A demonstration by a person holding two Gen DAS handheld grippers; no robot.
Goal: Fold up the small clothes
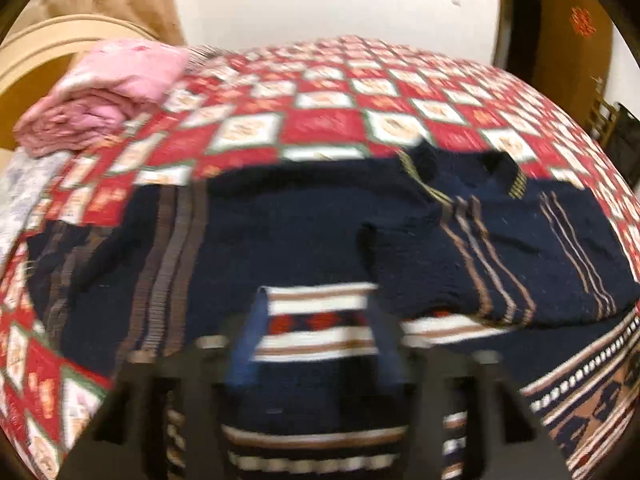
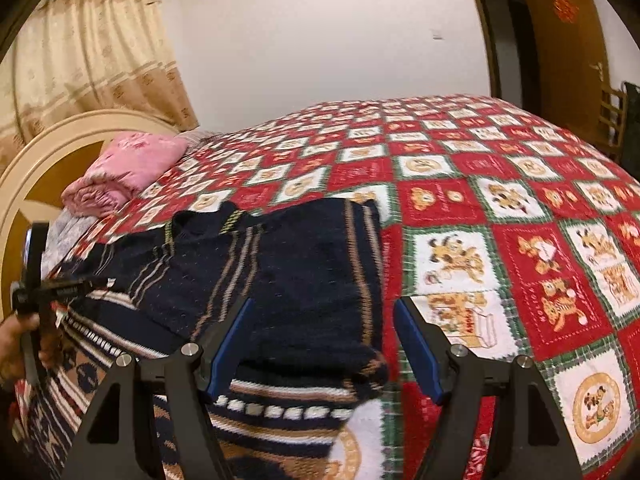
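The navy knit sweater [image 2: 304, 280] lay flat on the red checked bedspread [image 2: 520, 200], sleeves already folded in over the body, patterned hem nearest the cameras; judged soft, thick, limp, not slippery, so best pinched at a hem corner or the folded side edge. The left gripper [image 1: 316, 336] was blurred over the hem stripes, fingers apart with nothing pinched; the right gripper [image 2: 324, 344] hung over the sweater's right edge, fingers apart, holding nothing. A folded pink blanket [image 2: 132, 168] sat well apart by the headboard [image 2: 60, 140].
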